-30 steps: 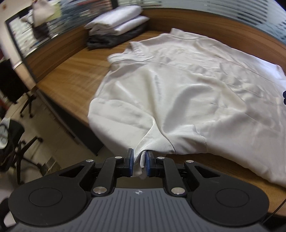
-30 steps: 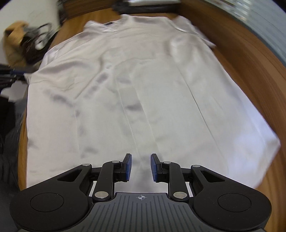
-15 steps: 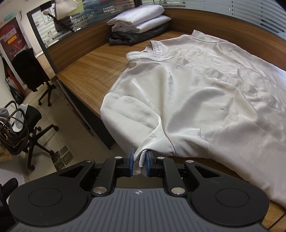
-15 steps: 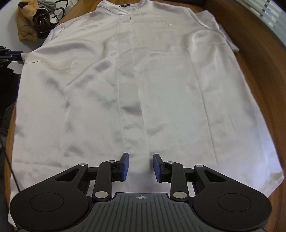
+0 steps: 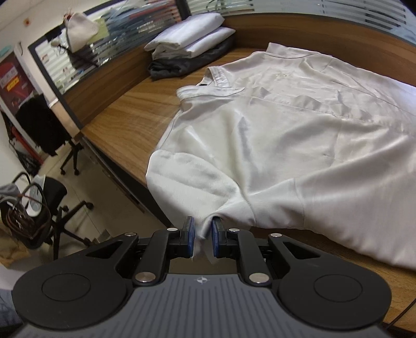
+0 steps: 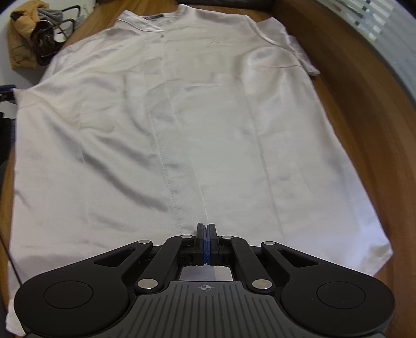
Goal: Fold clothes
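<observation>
We see a wood-grain counter (image 5: pixel 124 122) backed by a raised wooden rim (image 5: pixel 104 85), with frosted, striped glass panels (image 5: pixel 338 7) above it. Beyond the counter's edge lies a pale tiled floor (image 5: pixel 88 187), where a black swivel chair (image 5: pixel 49 192) stands (something pale lies on its seat). A second chair draped in dark cloth (image 5: pixel 41 124) stands farther back, near a red poster (image 5: pixel 13 80) on the cream wall (image 5: pixel 15 23).

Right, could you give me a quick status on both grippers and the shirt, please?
Left gripper pinching sleeve edge. Right gripper just closed at the white shirt hem; grip unclear. Nothing in the way.
</observation>
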A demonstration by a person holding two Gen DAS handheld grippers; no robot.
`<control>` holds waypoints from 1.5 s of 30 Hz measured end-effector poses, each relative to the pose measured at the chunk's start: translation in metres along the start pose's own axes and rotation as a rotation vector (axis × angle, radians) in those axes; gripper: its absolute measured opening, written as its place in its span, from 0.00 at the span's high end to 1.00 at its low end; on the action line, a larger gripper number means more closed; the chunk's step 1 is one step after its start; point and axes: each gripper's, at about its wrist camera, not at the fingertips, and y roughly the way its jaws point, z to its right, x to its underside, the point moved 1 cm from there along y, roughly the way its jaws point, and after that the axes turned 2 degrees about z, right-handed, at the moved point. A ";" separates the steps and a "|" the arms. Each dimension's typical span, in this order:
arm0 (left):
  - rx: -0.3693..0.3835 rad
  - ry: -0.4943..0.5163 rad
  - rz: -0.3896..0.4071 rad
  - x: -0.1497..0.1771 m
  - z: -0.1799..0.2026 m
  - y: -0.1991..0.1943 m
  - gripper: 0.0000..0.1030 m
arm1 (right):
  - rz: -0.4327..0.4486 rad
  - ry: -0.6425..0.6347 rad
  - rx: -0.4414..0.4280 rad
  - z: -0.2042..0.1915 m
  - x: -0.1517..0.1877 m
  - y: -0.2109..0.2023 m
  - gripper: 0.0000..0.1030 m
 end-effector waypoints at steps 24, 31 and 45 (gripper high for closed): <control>0.136 0.205 0.088 -0.001 -0.005 0.016 0.84 | 0.121 0.293 0.038 -0.043 0.021 -0.077 0.75; 0.241 0.369 0.136 0.003 -0.008 0.021 0.76 | 0.139 0.388 0.064 -0.096 0.051 -0.106 0.75; 0.367 0.626 0.155 0.008 -0.008 0.037 0.65 | 0.089 0.419 0.106 -0.226 0.110 -0.114 0.75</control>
